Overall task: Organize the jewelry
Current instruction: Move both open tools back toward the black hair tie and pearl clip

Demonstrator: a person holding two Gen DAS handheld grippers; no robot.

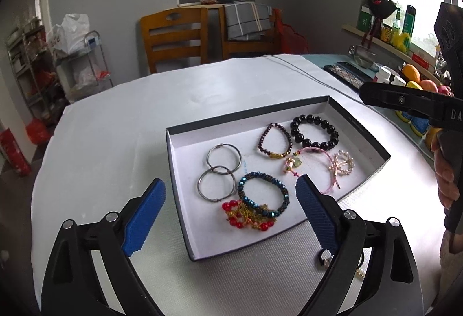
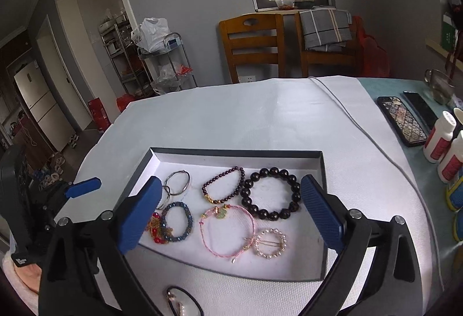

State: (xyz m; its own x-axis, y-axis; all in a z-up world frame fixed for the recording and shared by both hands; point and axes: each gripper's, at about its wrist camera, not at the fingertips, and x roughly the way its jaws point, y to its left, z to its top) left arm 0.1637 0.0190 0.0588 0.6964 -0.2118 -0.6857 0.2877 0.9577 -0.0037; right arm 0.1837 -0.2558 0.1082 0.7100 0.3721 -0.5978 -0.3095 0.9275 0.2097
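Observation:
A shallow dark-rimmed box point(image 1: 249, 113) point(image 2: 237, 152) on the white table holds jewelry: a black bead bracelet point(image 1: 314, 131) point(image 2: 270, 193), a dark red bead bracelet point(image 1: 273, 141) point(image 2: 222, 184), a pink cord bracelet point(image 2: 227, 230), a pearl ring brooch point(image 1: 344, 162) point(image 2: 270, 243), a blue bead bracelet point(image 1: 263, 197) point(image 2: 177, 222), two metal hoops point(image 1: 222, 157) point(image 2: 176, 183) and a red-and-gold chain point(image 1: 246, 216). A black hair tie with pearls point(image 2: 181, 303) point(image 1: 324, 258) lies outside the box's near edge. My left gripper point(image 1: 230, 209) is open and empty above the box. My right gripper point(image 2: 230, 206) is open and empty above the box.
Two phones point(image 2: 403, 119), white bottles point(image 2: 439, 139), a metal cup point(image 2: 438, 84) and fruit point(image 1: 419, 79) sit at the table's right side. A grey cable point(image 2: 361, 125) runs across the cloth. Wooden chairs point(image 2: 251, 41) stand behind the table.

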